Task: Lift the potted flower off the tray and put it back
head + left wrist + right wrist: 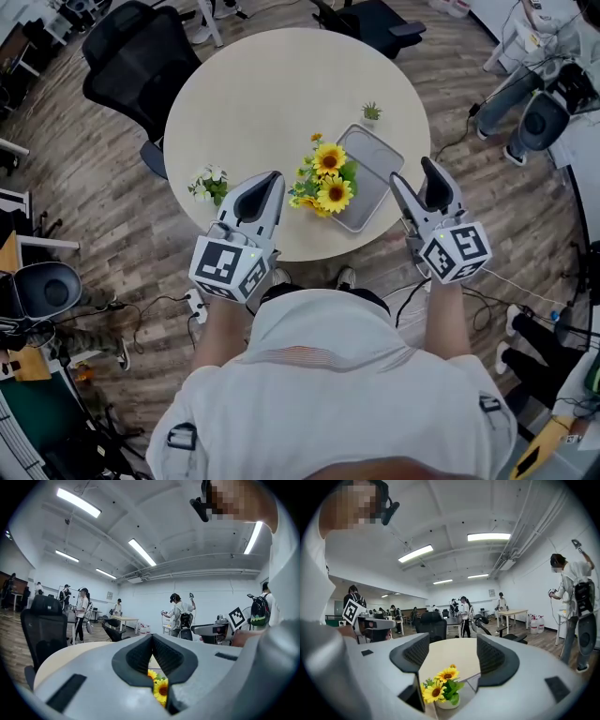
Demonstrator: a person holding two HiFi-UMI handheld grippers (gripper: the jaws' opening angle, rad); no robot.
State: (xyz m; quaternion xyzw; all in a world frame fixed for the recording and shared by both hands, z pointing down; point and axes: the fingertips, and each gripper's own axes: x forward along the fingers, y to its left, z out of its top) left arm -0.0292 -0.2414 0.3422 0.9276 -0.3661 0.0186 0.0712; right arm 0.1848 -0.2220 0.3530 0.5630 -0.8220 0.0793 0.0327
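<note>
The potted sunflowers (326, 183) stand at the left edge of the grey tray (379, 157) on the round table (272, 94). Their blooms hide the pot from above, so I cannot tell whether it rests on the tray. My left gripper (275, 175) is shut and empty, just left of the flowers; yellow blooms (159, 687) show below its closed jaws (152, 637). My right gripper (413, 172) is open at the table's edge, right of the tray. Through its gap (447, 648) I see the sunflowers (443, 686) in a white pot and the tray's edge (474, 681), with nothing between the pads.
A small pot of white flowers (209, 183) stands at the table's left edge and a tiny green plant (371, 112) beyond the tray. Black office chairs (141, 56) (375, 19) stand round the far side. Several people stand in the room behind.
</note>
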